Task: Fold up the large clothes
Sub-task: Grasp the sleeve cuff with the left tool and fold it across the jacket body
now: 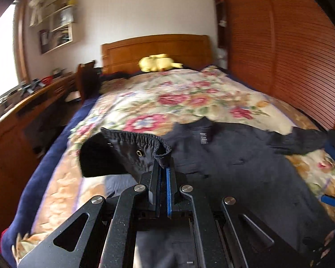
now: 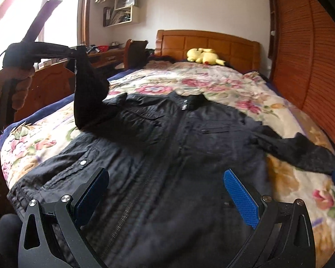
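Nearest in the right wrist view, the right gripper (image 2: 165, 192) hangs low over the hem end of the black jacket (image 2: 167, 147), its two blue ribbed pads (image 2: 241, 198) spread wide with nothing between them, only the zip running up the cloth below. The jacket lies face up and mostly flat on the bed, hem toward the camera and collar (image 2: 191, 98) toward the headboard; its cloth is matte and creased, with a metal snap near the hem and flapped chest pockets. The far sleeve (image 2: 301, 154) trails out toward the bed's right edge, where a little quilt shows beside it. On the other side, the left gripper (image 1: 163, 167) has its jaws pressed together on the gathered, elasticated cuff (image 1: 145, 140) of the near sleeve, lifted clear of the bed so the sleeve (image 2: 89, 89) hangs as a dark column. The floral quilt (image 2: 212, 84), soft and puckered, lies open beyond the collar. A navy blanket edge (image 1: 53, 147) borders the quilt's left side. Farther off are a yellow plush toy (image 2: 205, 58), the wooden headboard (image 2: 212, 42), and a slatted wooden wardrobe (image 2: 312, 55) close along the right.
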`<move>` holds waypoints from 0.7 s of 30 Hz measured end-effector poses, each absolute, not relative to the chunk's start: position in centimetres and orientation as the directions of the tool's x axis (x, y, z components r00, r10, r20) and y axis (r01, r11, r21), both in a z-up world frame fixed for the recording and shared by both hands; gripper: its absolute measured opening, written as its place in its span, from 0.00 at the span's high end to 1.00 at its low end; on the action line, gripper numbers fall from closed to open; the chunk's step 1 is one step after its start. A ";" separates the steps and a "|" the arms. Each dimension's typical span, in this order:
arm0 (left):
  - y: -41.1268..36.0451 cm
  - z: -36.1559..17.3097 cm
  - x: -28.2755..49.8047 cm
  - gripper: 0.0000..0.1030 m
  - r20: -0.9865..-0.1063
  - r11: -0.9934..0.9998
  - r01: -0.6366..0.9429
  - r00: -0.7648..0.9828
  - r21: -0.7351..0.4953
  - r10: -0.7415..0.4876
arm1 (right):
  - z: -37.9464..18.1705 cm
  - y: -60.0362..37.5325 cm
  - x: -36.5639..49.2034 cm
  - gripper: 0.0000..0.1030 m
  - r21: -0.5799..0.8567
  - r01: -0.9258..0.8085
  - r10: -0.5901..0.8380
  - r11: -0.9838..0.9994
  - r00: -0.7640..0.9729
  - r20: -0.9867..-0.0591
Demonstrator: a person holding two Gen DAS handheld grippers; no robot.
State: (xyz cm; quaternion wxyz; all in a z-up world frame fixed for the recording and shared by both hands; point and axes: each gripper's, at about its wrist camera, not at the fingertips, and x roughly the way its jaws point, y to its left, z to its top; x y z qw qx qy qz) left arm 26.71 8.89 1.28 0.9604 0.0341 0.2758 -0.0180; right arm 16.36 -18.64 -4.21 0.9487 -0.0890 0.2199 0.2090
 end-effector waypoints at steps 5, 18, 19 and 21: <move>4.7 0.1 26.0 0.96 -0.550 0.991 0.119 0.832 0.062 -0.065 | -4.2 -20.7 15.1 0.01 -0.074 -0.412 0.337 0.908 0.824 -0.455; -1.4 -5.3 23.3 0.96 -0.618 0.988 0.150 0.780 0.032 -0.098 | -6.2 -25.9 13.8 0.01 -0.096 -0.357 0.258 0.929 0.812 -0.524; -1.8 -5.7 23.1 0.96 -0.621 0.987 0.154 0.778 0.040 -0.096 | -6.2 -26.2 14.1 0.01 -0.094 -0.350 0.249 0.932 0.807 -0.535; -2.6 -6.3 22.9 0.96 -0.628 0.984 0.171 0.772 0.057 -0.098 | -6.0 -26.6 14.5 0.01 -0.076 -0.338 0.243 0.938 0.798 -0.551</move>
